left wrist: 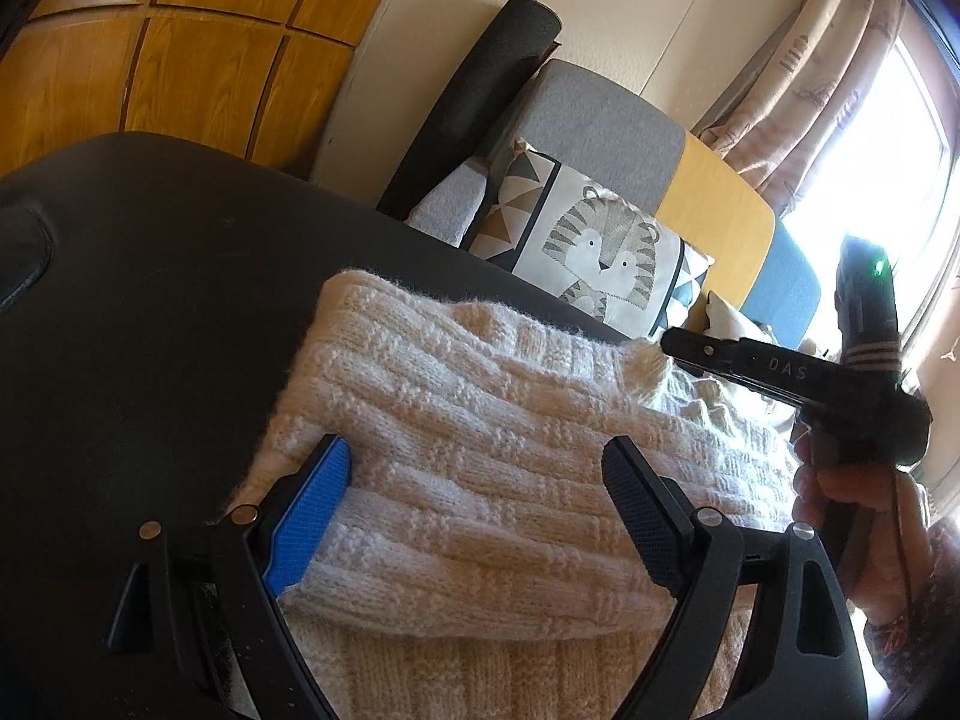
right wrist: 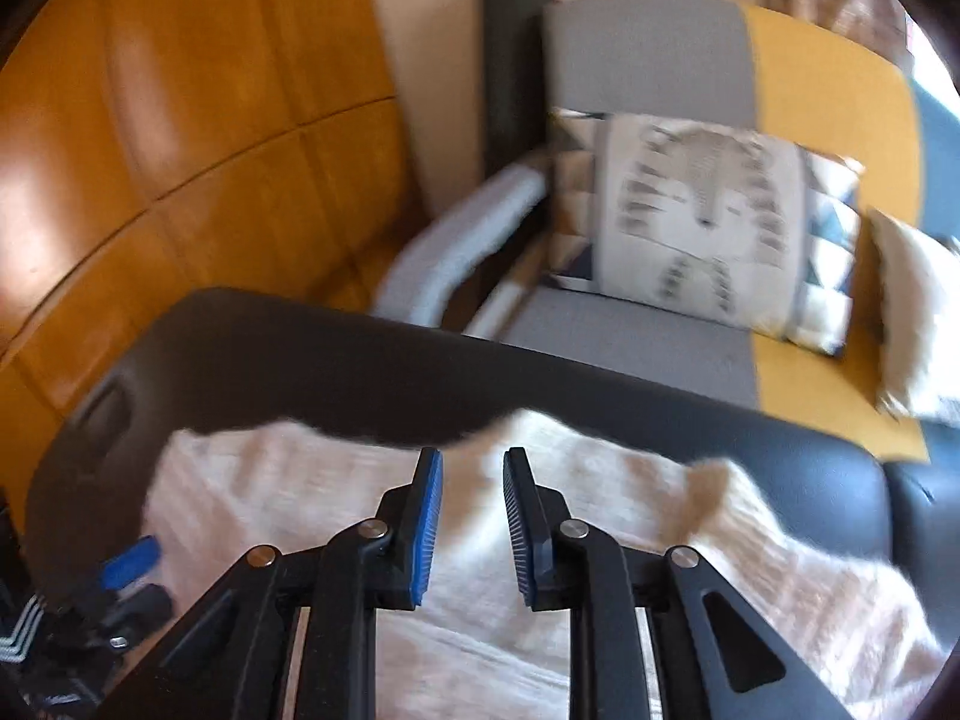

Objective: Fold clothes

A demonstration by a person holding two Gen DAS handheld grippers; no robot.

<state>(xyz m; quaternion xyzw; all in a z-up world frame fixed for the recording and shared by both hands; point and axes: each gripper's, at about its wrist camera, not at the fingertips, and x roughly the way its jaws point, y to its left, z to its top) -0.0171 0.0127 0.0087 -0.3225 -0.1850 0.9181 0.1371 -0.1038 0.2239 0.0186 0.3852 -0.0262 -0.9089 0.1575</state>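
A cream knitted sweater [left wrist: 480, 396] lies folded on a black padded table [left wrist: 150, 300]. My left gripper [left wrist: 477, 510] stands wide open over the sweater's near fold. Its blue pad sits at the fold's left edge and the other pad rests above the knit. My right gripper [left wrist: 669, 345], held by a hand [left wrist: 852, 516], points at the sweater's far right corner. In the right wrist view the right gripper [right wrist: 472, 456] hovers over the sweater [right wrist: 600, 492]. Its jaws are a little apart with nothing between them, and this view is blurred.
Behind the table [right wrist: 360, 360] stands a grey and yellow sofa with a tiger cushion [left wrist: 600, 246] [right wrist: 702, 210]. A black roll [left wrist: 480, 90] leans on the wall. Wooden cabinet doors [left wrist: 150, 72] fill the left, and a curtained window [left wrist: 810, 60] the right.
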